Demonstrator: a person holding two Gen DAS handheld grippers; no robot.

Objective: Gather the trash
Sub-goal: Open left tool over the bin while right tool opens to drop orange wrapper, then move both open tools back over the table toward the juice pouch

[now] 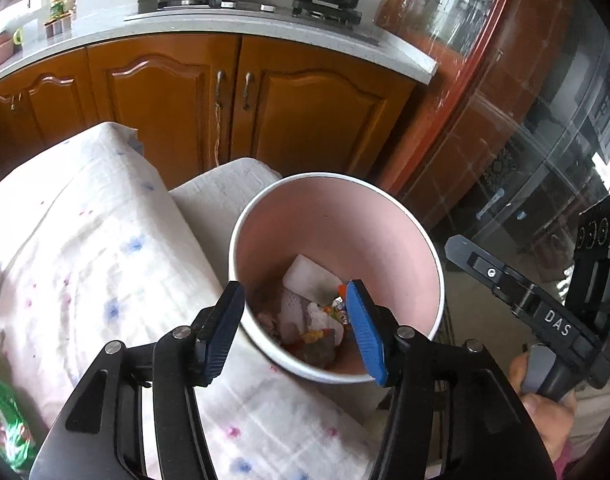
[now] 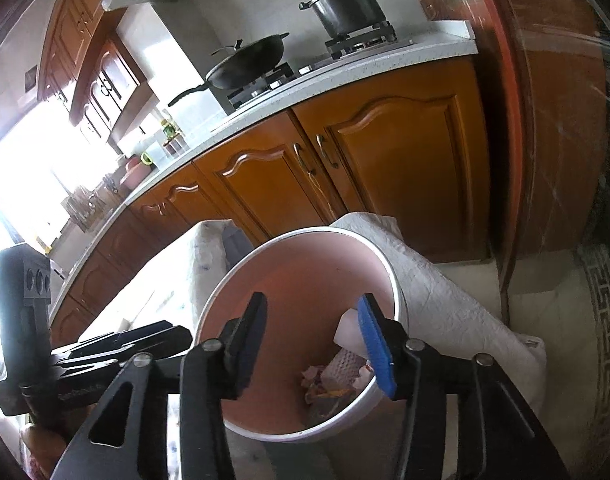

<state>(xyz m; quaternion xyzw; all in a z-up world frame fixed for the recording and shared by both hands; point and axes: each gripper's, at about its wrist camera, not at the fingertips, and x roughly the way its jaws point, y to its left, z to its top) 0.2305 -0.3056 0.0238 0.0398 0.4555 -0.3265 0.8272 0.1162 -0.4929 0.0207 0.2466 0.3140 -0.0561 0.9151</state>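
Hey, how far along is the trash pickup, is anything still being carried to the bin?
Done: the pink bin already holds wrappers and scraps at its bottom. In hand: nothing; the left gripper and the right gripper both sit open over the bin with nothing between their fingers. Left: a green wrapper lies at the edge of the cloth-covered surface; it may be next.

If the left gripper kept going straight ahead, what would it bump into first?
Probably the trash pile inside the pink round bin with a white rim. The open left gripper holds nothing and points down into it, though depth is hard to judge.
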